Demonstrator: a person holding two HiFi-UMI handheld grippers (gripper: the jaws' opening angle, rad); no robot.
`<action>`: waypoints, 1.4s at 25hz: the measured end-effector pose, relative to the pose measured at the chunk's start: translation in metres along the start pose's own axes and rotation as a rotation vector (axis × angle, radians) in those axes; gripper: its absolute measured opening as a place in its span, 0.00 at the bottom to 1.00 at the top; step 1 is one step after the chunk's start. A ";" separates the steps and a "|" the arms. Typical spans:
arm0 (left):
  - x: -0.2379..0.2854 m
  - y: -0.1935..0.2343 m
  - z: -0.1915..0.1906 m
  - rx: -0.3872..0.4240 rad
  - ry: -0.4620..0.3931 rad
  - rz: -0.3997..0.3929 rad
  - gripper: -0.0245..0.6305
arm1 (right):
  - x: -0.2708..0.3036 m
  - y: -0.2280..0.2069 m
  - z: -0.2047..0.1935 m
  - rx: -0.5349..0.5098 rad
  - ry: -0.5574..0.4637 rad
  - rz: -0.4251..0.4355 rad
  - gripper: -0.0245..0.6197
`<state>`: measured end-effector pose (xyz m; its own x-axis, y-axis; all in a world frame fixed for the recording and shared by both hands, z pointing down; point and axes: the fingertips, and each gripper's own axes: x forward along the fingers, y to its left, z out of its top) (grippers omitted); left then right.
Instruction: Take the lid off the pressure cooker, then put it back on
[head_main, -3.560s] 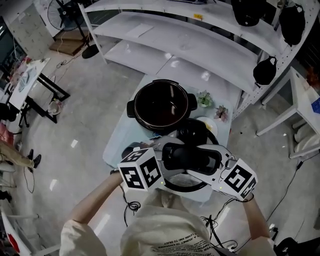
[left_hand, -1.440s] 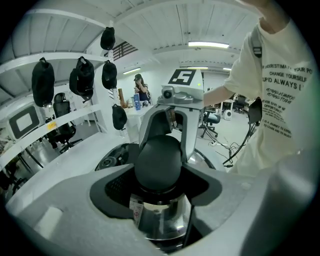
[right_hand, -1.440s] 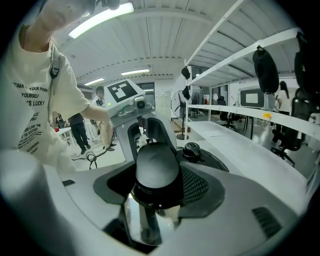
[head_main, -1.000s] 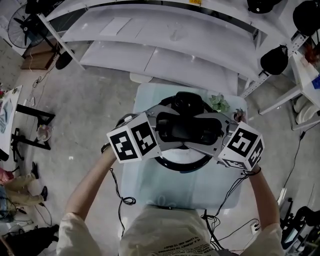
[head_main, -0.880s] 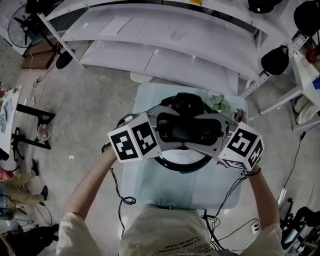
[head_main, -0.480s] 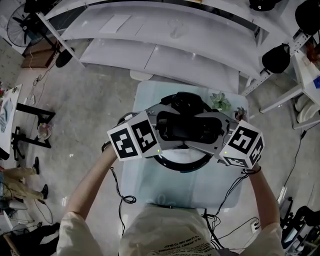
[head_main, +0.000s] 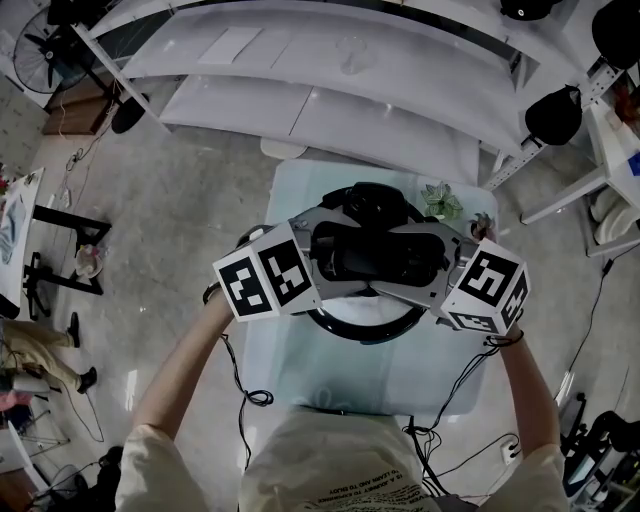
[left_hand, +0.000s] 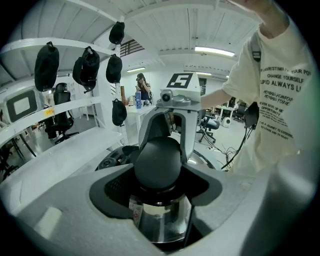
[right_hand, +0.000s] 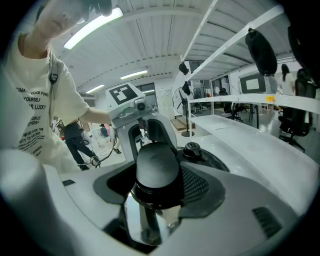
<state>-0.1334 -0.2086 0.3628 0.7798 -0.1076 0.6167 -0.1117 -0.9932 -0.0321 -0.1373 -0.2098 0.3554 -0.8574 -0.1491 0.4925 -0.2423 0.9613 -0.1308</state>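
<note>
Pale surface (head_main: 300, 370) runs away from the person's cream shirt (head_main: 330, 470), with black cables (head_main: 250, 400) trailing off its near edge to the floor. Just beyond, both forearms reach in.

The left claw (head_main: 322, 262) and the right claw (head_main: 436, 264) come at the lid (head_main: 365, 325) from opposite sides. Each is closed on one end of the lid's long black handle (head_main: 375, 255). The two gripper views show the dark pads hugging the rounded handle ends, with shiny steel just below.

The lid lies over the pressure cooker (head_main: 246, 240) in the middle of the surface. The claws and their marker cubes cover most of it. Only the near rim and a black valve knob (head_main: 372, 200) on the far side show clearly. Of the cooker itself, only a dark bit at the left shows, so I cannot tell whether the lid is fully seated.

On the far right corner of the surface stand two small plants (head_main: 440, 203). Beyond them are long white shelves (head_main: 330, 120), with dark bags (head_main: 555, 115) hanging at the far right. A fan (head_main: 40, 65) stands at the far left, cut off by the frame.
</note>
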 end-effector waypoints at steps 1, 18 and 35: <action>0.000 0.000 0.000 0.001 -0.005 0.000 0.48 | 0.000 0.000 0.000 0.000 0.000 -0.001 0.47; -0.006 0.007 -0.002 -0.082 -0.110 0.101 0.51 | -0.002 -0.003 0.003 -0.002 -0.046 -0.060 0.48; -0.043 0.002 -0.001 -0.241 -0.329 0.428 0.52 | -0.038 0.001 0.014 0.077 -0.250 -0.217 0.47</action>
<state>-0.1679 -0.2055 0.3373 0.7803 -0.5429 0.3103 -0.5655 -0.8245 -0.0206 -0.1114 -0.2063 0.3247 -0.8645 -0.4102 0.2907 -0.4572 0.8818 -0.1155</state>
